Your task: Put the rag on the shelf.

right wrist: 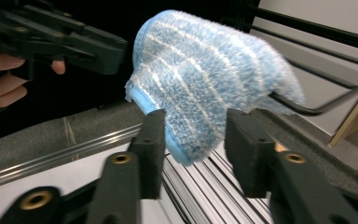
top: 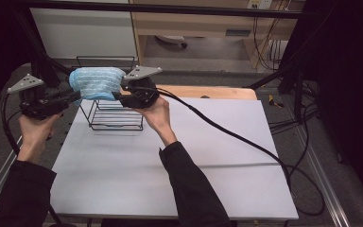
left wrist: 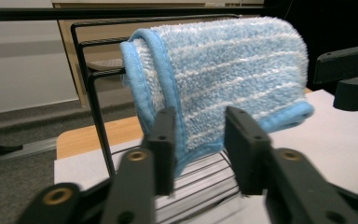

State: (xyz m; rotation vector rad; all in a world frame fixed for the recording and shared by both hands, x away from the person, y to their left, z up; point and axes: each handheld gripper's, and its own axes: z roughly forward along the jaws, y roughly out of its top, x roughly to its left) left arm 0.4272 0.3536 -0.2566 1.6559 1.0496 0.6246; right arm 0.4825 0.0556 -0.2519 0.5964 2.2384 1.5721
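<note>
between the two black jaws of the left gripper [left wrist: 199,154], in the left gripper view, hangs the lower edge of a blue cloth [left wrist: 223,79]; the jaws stand apart with a gap on either side of the hem, so they close on nothing. the right gripper [right wrist: 195,154] shows the same from the other side: jaws spread, the cloth's edge dangling between them without a pinch. the cloth is draped over the top rails of a black wire rack [top: 116,113], folded across them and hanging down both sides. from the high view the rack stands on the white table [top: 179,156] near its far left corner, with both grippers flanking the cloth at rail height, a hand behind each.
</note>
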